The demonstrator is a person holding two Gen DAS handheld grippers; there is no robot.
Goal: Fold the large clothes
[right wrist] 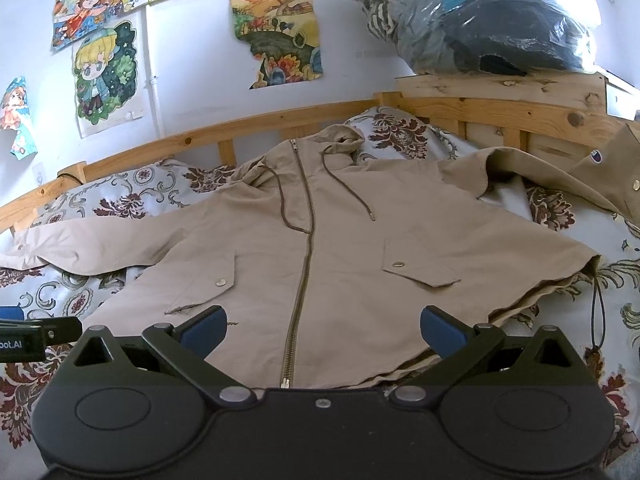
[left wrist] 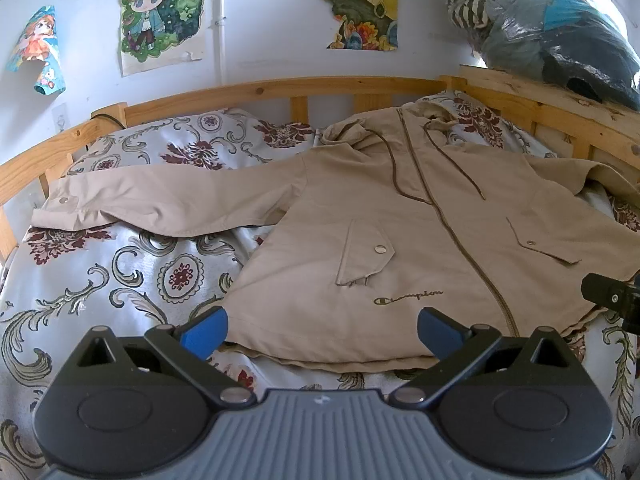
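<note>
A tan hooded jacket [left wrist: 420, 240] lies face up and zipped on the patterned bedspread [left wrist: 120, 280], hood toward the far wooden bed rail [left wrist: 280, 88], hem nearest both cameras. Its left sleeve [left wrist: 160, 200] stretches flat out to the left, while the right sleeve [right wrist: 580, 176] runs off to the far right and rides up against the rail. No fold shows in the body yet, so the work looks to be at its very start. The left gripper [left wrist: 322, 330] hovers just above the near hem with its jaws wide and empty; the right gripper [right wrist: 323, 330] does the same over the zipper's bottom end [right wrist: 286, 380]. The next move probably calls for pinching a sleeve or side edge and bringing it across the chest.
</note>
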